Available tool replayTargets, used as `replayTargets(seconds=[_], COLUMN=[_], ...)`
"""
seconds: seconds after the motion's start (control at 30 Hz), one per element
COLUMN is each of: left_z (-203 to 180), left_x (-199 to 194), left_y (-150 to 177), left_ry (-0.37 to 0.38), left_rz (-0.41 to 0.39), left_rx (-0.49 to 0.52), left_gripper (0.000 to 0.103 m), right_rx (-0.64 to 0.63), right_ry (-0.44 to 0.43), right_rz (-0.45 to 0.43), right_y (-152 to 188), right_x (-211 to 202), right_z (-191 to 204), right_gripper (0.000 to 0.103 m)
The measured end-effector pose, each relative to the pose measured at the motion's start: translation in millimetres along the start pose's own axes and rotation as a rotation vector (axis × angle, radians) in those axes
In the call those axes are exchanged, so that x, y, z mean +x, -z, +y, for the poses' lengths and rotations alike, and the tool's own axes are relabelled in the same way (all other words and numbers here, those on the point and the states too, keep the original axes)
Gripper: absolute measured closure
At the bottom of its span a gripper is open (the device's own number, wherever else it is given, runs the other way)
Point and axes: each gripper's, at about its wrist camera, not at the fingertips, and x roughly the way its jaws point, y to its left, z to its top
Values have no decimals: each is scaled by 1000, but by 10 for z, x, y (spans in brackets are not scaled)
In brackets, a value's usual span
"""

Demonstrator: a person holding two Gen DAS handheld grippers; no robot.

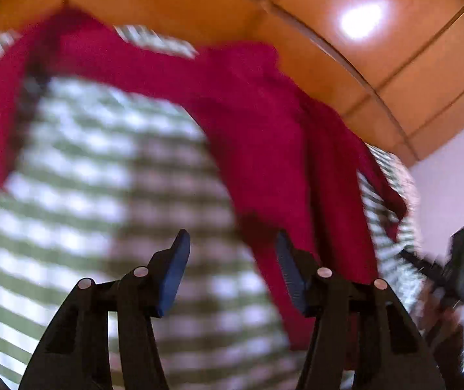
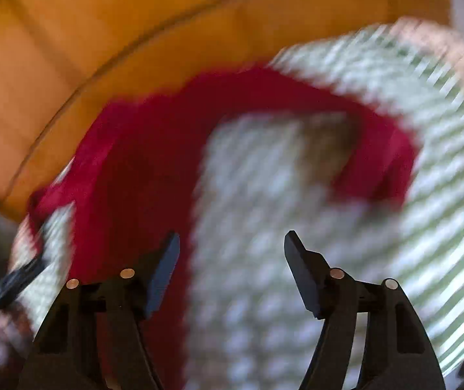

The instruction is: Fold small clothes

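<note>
A red garment (image 1: 257, 123) lies spread in a bent, arch-like shape on a green-and-white checked cloth (image 1: 102, 175). My left gripper (image 1: 232, 237) hovers over it, open, with its blue pads apart and nothing between them; the red fabric runs under its right finger. In the right wrist view the red garment (image 2: 141, 169) lies to the left and curves over the top. My right gripper (image 2: 233, 235) is open above the checked cloth (image 2: 296, 227), with nothing held. Both views are blurred.
Orange wooden panelling (image 1: 394, 48) curves beyond the far edge of the cloth, also as orange wood (image 2: 102, 32). The right gripper (image 1: 456, 260) shows at the left view's right edge, the left gripper (image 2: 14, 279) at the right view's left edge. A pale surface (image 1: 452, 178) lies at the right.
</note>
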Motion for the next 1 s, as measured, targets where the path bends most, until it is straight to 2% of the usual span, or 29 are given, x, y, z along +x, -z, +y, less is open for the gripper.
replayTargets(seconds=[0.07, 0.1, 0.17, 0.2, 0.23, 0.27, 0.3, 0.37, 0.43, 0.57, 0.63, 0.7, 0.73, 0.83, 0.93, 1.0], left_z=[-109, -159, -239, -261, -247, -288, -329, -374, -374, -286, -189, -7, 61, 234, 414, 511], left_x=[125, 171, 255, 281, 309, 289, 244, 15, -289, -949, -1233, -1465, -1528, -1589, -1449, -1381], left_y=[126, 167, 236, 243, 241, 220, 223, 179, 133, 98, 136, 231, 284, 451, 662, 783], left_ry=[55, 68, 79, 65, 29, 7, 15, 28, 41, 47, 39, 31, 23, -59, -77, -96], left_rz=[41, 56, 71, 75, 78, 80, 73, 38, 5, -71, -93, -76, -71, -46, -15, -22], left_rx=[-17, -22, -25, -17, -4, 4, -1, 20, 32, 53, 51, 25, 13, -2, -37, -74], left_gripper=[49, 51, 73, 77, 86, 90, 91, 94, 95, 96, 96, 96, 96, 96, 94, 60], right_rx=[7, 22, 12, 7, 0, -15, -18, -19, -81, -176, -210, -218, -218, -223, -184, -194], right_ry=[-93, -137, -168, -183, -189, -158, -133, -136, -130, -130, -105, -73, -57, 24, 59, 128], right_rz=[82, 117, 173, 188, 196, 186, 170, 123, 47, -126, -175, -193, -184, -100, 23, 91], right_y=[385, 563, 801, 899, 935, 973, 970, 899, 783, 600, 565, 586, 623, 808, 1099, 1278], right_x=[41, 56, 93, 112, 138, 154, 144, 30, -204, -887, -1118, -1282, -1301, -1151, -866, -642], right_z=[104, 139, 216, 253, 261, 287, 290, 299, 377, 495, 474, 357, 294, 90, -136, -247], right_gripper=[41, 45, 51, 61, 72, 80, 93, 95, 95, 96, 96, 96, 96, 96, 96, 96])
